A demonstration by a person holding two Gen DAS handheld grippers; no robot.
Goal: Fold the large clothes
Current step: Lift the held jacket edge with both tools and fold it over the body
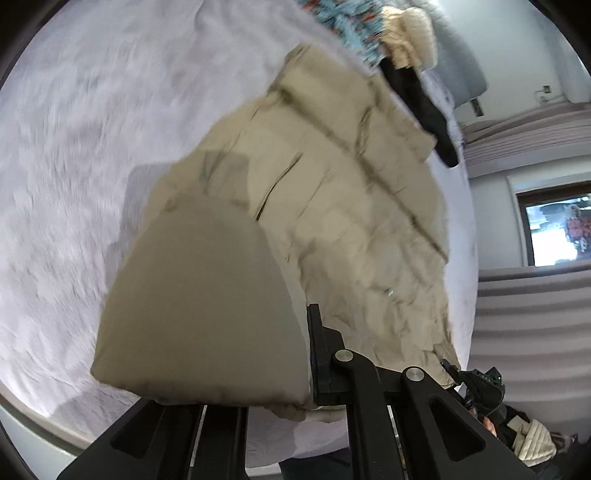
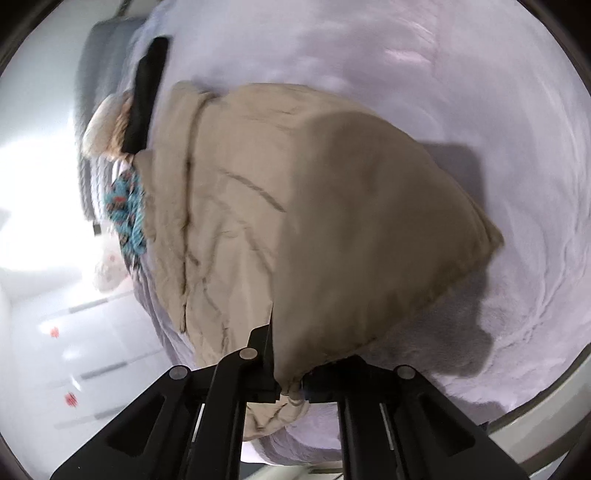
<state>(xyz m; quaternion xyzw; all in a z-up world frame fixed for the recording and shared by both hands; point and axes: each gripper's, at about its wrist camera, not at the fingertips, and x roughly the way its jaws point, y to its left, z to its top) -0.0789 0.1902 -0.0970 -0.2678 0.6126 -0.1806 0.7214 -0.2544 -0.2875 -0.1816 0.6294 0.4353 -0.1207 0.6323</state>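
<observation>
Lilac fleece blanket (image 1: 66, 155) covers the bed, and both views are smeared with blur. On it lies a beige padded coat (image 1: 332, 192), spread lengthwise away from the cameras.

In the left wrist view, the left gripper (image 1: 308, 373) has its jaws clamped on a lifted corner of the coat; the fold hangs over the left finger and hides it, while the right finger (image 1: 319, 354) presses against the cloth. Right of that the rest of the coat lies flat and wrinkled on the blanket. At its far end sit a blue patterned knit (image 1: 343, 22), a cream fluffy garment (image 1: 413, 33) and a black garment (image 1: 424, 107), which hangs over the blanket's edge. Low at the right, the other gripper shows at the coat's near edge, with a window (image 1: 554, 232) in the wall above.

In the right wrist view, the cream, black and blue clothes (image 2: 129, 206) cluster at the left, beside the coat's far end. The right gripper (image 2: 290, 386) has its jaws pinched on the coat's hem at a drawcord, and the raised cloth billows over to the right, casting a shadow on the blanket (image 2: 480, 110).
</observation>
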